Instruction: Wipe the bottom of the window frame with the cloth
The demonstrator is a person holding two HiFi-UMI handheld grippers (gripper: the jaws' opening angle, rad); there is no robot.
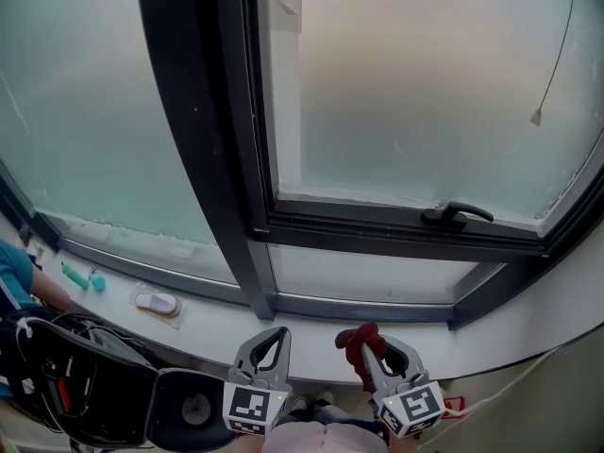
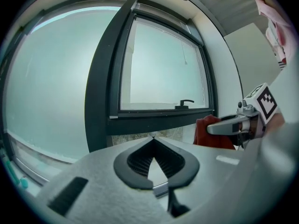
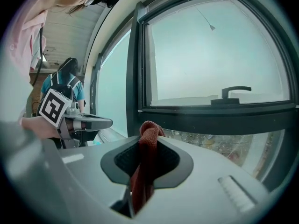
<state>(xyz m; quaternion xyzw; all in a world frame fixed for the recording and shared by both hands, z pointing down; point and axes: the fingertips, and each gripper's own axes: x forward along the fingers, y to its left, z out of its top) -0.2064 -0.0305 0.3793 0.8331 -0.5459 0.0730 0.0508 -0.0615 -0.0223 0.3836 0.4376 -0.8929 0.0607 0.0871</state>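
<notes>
Honestly, the grip read clearly from my end: the right hand-held gripper [image 3: 148, 141] was clamped on the red cloth [image 3: 142, 171], which was bunched into a knot above the jaw tips and hung down in a narrow fold between them. The left hand-held gripper [image 2: 153, 139] sat just beside it at about the same height, its jaws together at the tips and nothing between them. From the head view I saw both hand-held grippers low in the picture, pointed toward the glass, with the cloth over the near edge of the white sill [image 1: 217, 327] and apart from the dark window frame [image 1: 377, 226]; I could not tell whether it touched the sill. Beyond the cloth ran the frame's lower rail, and above that the sash with its black handle [image 1: 457, 215] lying flat along the bottom bar. A thick dark upright [image 1: 203, 140] split the frosted panes. Farther left on the sill lay a small white object [image 1: 157, 302] and two teal pieces [image 1: 83, 276]. At the far left edge I made out a person's teal sleeve [image 1: 11, 270] and a black bag [image 1: 90, 376] below the sill. A thin cord [image 1: 559, 55] hung down against the right pane.
</notes>
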